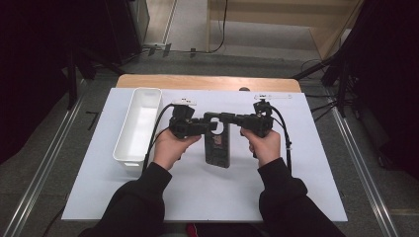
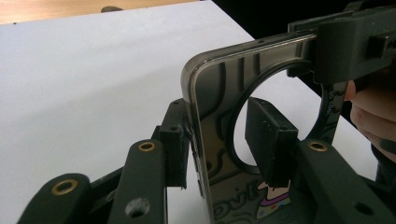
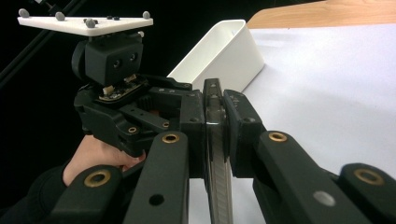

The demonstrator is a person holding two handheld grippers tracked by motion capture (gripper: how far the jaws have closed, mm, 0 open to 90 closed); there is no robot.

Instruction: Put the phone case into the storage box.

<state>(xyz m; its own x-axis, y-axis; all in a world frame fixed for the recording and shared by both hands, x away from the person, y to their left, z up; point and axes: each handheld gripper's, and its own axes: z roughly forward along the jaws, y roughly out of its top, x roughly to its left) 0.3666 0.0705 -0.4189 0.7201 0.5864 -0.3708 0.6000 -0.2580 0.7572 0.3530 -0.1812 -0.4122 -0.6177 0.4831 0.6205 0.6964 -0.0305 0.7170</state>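
**Phone case held between two grippers above the sheet**

The phone case (image 1: 218, 144), a dark one with a round ring on its back and a cartoon print, hung over the middle of the white sheet (image 1: 207, 192), its upper end caught between both tools. The right gripper (image 3: 215, 133) was clamped fully on its thin edge, both pads pressing the rim. The left gripper (image 2: 224, 140) stood a little wider: one pad touched the case's outer edge, while the other sat by the ring on its back, and contact there was hard to make out. From the high view the jaws merged into one dark mass, hiding the grip. The case's lower part was cut off in both gripper views. The white bin (image 1: 139, 126) stood well apart at the left.
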